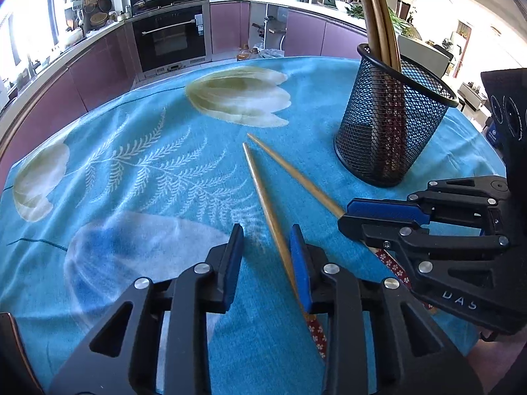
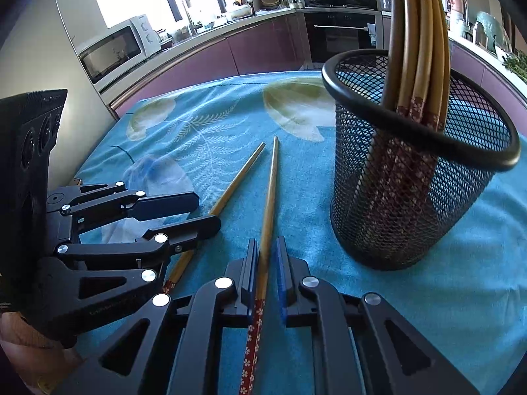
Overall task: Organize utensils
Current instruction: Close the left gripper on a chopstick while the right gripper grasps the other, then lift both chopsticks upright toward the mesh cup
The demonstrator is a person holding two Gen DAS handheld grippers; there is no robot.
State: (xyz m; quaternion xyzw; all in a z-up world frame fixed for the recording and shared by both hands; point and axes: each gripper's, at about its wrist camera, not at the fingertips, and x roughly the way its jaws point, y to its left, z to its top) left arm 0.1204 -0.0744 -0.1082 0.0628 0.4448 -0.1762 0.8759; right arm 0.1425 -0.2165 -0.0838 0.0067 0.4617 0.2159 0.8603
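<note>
Two wooden chopsticks with red flowered ends lie on the blue cloth, tips pointing away from me. My left gripper (image 1: 265, 240) is open around the left chopstick (image 1: 263, 191), which rests against the right pad with a clear gap to the left pad. My right gripper (image 2: 266, 247) is shut on the other chopstick (image 2: 271, 191) near its patterned end. Each gripper shows in the other's view: the right gripper (image 1: 346, 215) and the left gripper (image 2: 207, 212). A black mesh holder (image 1: 388, 125) (image 2: 411, 197) with several chopsticks upright in it stands just ahead, on the right.
The table wears a blue tablecloth (image 1: 148, 171) with pale flowers and ferns. Beyond its far edge run purple kitchen cabinets, an oven (image 1: 171, 39) and a microwave (image 2: 115, 52). Open cloth lies to the left of the chopsticks.
</note>
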